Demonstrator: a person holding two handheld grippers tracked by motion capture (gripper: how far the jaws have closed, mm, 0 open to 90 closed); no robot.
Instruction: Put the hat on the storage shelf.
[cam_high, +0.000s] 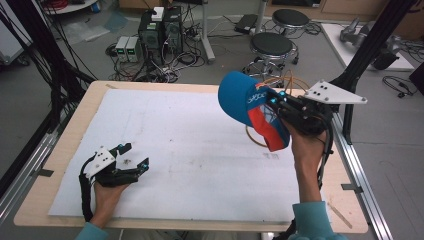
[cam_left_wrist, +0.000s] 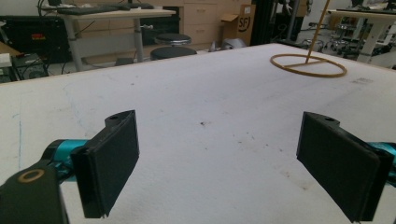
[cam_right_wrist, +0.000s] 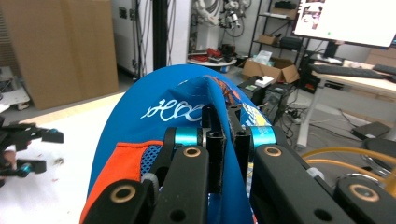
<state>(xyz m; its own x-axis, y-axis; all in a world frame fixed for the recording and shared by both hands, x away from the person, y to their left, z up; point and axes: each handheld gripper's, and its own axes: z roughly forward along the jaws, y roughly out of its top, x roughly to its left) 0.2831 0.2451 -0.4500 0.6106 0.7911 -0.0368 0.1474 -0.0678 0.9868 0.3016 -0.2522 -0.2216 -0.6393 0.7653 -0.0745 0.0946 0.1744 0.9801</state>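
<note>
A blue cap (cam_high: 242, 102) with white lettering and an orange panel hangs in the air over the right part of the table. My right gripper (cam_high: 274, 98) is shut on a fold of its fabric; in the right gripper view the two jaws pinch the blue cloth of the cap (cam_right_wrist: 187, 100) between them. My left gripper (cam_high: 134, 155) rests low near the table's left front with its jaws wide apart; in the left gripper view nothing lies between its pads (cam_left_wrist: 114, 161). A yellow wire stand with a ring base (cam_left_wrist: 308, 65) sits on the table under the cap.
A white sheet (cam_high: 190, 150) covers the wooden table (cam_high: 60, 150). Black stools (cam_high: 271, 46), computer boxes (cam_high: 160, 30) and cables crowd the floor beyond the far edge. A black frame post (cam_high: 360, 55) rises at the right side.
</note>
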